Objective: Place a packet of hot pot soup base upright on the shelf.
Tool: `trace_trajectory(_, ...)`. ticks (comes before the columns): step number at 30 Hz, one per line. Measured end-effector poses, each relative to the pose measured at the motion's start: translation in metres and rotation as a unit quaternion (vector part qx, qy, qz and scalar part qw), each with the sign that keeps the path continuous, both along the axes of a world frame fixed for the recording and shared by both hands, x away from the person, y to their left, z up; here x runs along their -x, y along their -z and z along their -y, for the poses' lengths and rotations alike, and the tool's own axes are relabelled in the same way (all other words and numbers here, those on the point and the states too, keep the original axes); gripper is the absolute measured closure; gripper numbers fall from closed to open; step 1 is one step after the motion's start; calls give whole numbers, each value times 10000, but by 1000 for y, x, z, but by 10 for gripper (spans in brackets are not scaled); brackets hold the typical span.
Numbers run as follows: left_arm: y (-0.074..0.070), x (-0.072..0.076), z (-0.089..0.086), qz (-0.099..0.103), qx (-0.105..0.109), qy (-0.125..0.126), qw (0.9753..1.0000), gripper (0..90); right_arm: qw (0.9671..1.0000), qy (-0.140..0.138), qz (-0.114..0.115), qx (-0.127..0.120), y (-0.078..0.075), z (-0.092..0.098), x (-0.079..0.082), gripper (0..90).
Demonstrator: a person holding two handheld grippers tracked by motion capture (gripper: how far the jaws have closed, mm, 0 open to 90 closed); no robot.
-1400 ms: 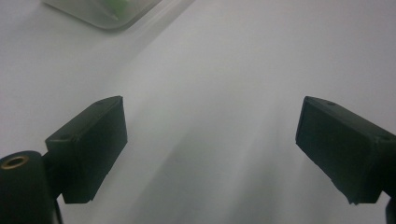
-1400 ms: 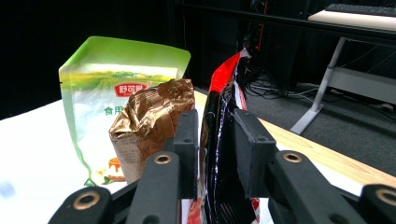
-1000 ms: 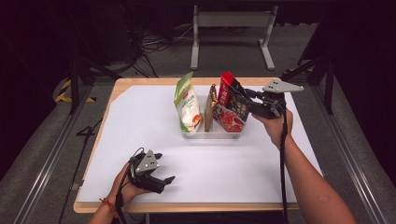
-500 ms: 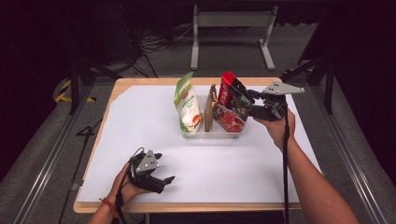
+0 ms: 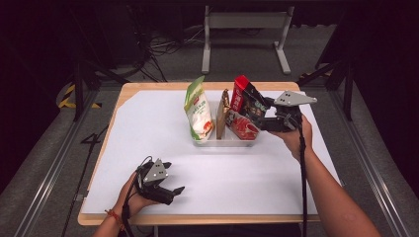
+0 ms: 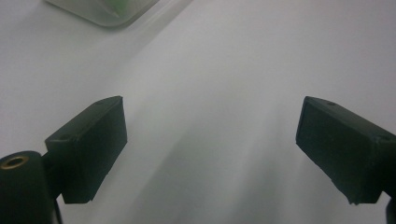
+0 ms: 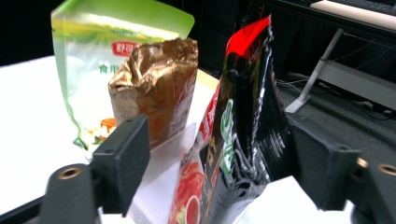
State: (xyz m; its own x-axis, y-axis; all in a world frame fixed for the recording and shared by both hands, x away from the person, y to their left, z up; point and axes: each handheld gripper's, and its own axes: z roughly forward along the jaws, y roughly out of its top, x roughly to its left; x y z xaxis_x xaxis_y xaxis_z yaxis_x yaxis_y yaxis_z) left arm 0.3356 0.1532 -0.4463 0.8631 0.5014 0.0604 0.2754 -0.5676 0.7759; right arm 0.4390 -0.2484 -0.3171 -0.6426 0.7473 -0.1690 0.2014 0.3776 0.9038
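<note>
Right gripper at clear tray, jaws spread wide around black-red packet; right jaw touching packet's side, left jaw apart from it. Packet stands tilted at tray's right end, beside brown pouch and green-white bag.

Risk: closing off-centre could crumple packet or push it into brown pouch; light tray may slide.

Left gripper jaws spread, empty, resting on white table near front edge.

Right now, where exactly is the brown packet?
In the high view the brown packet stands upright in the clear tray at the table's far middle, between the green-and-white pouch on its left and the red packets on its right.
</note>
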Motion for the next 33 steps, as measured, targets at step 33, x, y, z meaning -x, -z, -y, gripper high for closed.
trace_trajectory(33, 0, 1, 0, 23, -19, -13, 10000, 95, 9985, -70, -128, 531, 23, 5, 12, 129)
